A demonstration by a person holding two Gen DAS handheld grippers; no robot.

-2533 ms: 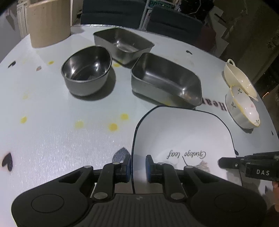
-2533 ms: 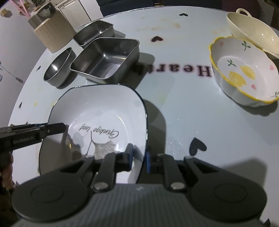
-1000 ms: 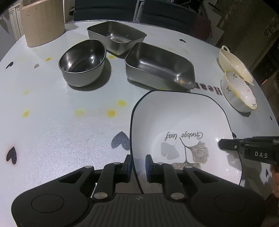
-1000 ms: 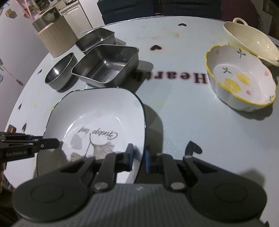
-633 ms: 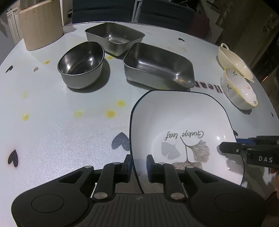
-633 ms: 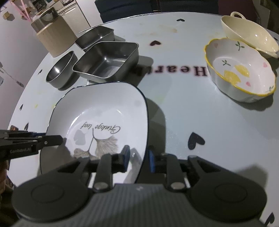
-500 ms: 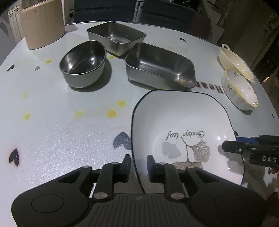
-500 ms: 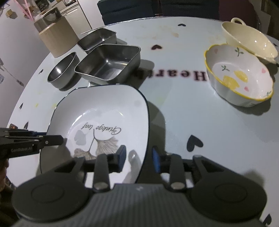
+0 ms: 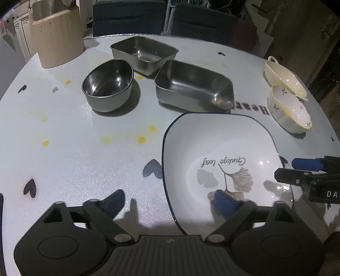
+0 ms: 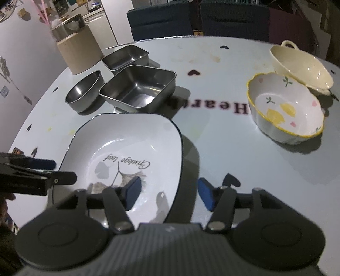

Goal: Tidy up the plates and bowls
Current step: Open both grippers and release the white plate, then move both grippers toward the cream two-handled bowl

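Note:
A white square plate (image 9: 223, 146) (image 10: 131, 138) with a dark rim and a leaf print lies flat on the table. My left gripper (image 9: 169, 201) straddles its left rim, jaws opening wide, pads clear of it. My right gripper (image 10: 169, 196) straddles the right rim, jaws also opening, pads off the plate. Each gripper shows in the other's view, the right gripper (image 9: 297, 172) and the left gripper (image 10: 53, 172). Beyond the plate stand a round steel bowl (image 9: 107, 85), two steel trays (image 9: 193, 87) (image 9: 144, 53), a flowered bowl (image 10: 284, 108) and a cream handled bowl (image 10: 301, 68).
A tan cylindrical holder (image 9: 57, 40) stands at the table's far left. Dark chairs (image 9: 129, 19) line the far edge. The pale table (image 9: 63, 131) has heart and dot prints, with bare surface left of the plate and between the plate and the flowered bowl.
Both grippers were shut on the plate's opposite rims; both have let go and spread their jaws. The plate stays put on the table. The right gripper drew back slightly.

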